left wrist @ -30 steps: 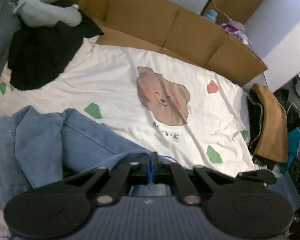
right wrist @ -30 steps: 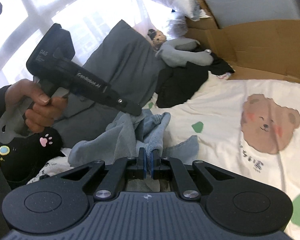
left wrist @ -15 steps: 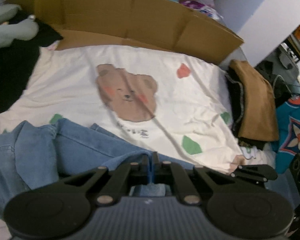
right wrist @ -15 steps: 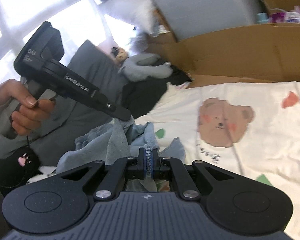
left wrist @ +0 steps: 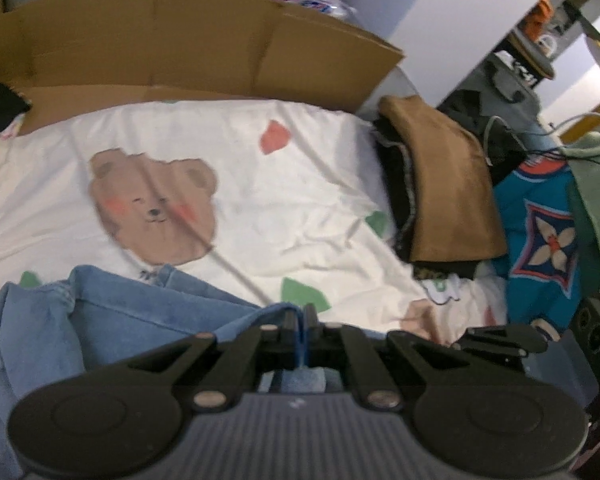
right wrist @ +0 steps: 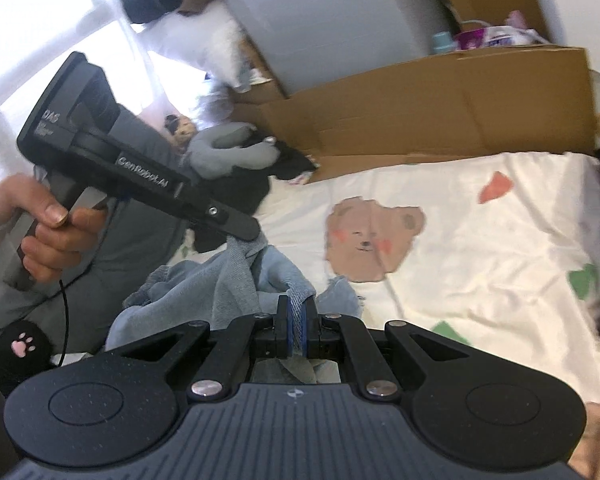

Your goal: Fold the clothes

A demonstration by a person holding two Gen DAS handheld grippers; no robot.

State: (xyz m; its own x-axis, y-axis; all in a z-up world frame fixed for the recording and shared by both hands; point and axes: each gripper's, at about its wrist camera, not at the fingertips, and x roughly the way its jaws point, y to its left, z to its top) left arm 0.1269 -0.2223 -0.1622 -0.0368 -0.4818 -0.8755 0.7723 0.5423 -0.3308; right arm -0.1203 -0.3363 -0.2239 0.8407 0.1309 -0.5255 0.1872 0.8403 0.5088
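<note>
**A:** Left wrist view first. What do the left tongs (left wrist: 299, 322) do?

**B:** They are pressed together on an edge of the blue jeans (left wrist: 112, 320). The denim goes between the two blue pads at the lower middle of the frame and spreads to the lower left, on the white bed sheet (left wrist: 300, 184).

**A:** And the sheet, what is printed on it?

**B:** A brown bear face (left wrist: 152, 210) in the left middle, with red and green spots around. Behind the sheet stands a cardboard wall (left wrist: 180, 40) along the top. At the right edge of the bed lies a folded brown cloth (left wrist: 444, 184) on top of dark clothes.

**A:** Now the right wrist view.

**B:** The right tongs (right wrist: 297, 322) pinch also a fold of the jeans (right wrist: 236, 280), at the lower middle. The jeans are bunched and raised between the two tools. The left tongs (right wrist: 240, 228) are in the left middle of this frame, their tip touching the denim, and the left hand (right wrist: 48, 232) holds the handle at the left edge.

**A:** Anything else there?

**B:** A grey soft toy (right wrist: 232, 152) lies on black clothing (right wrist: 252, 184) above the jeans, near the cardboard.
</note>
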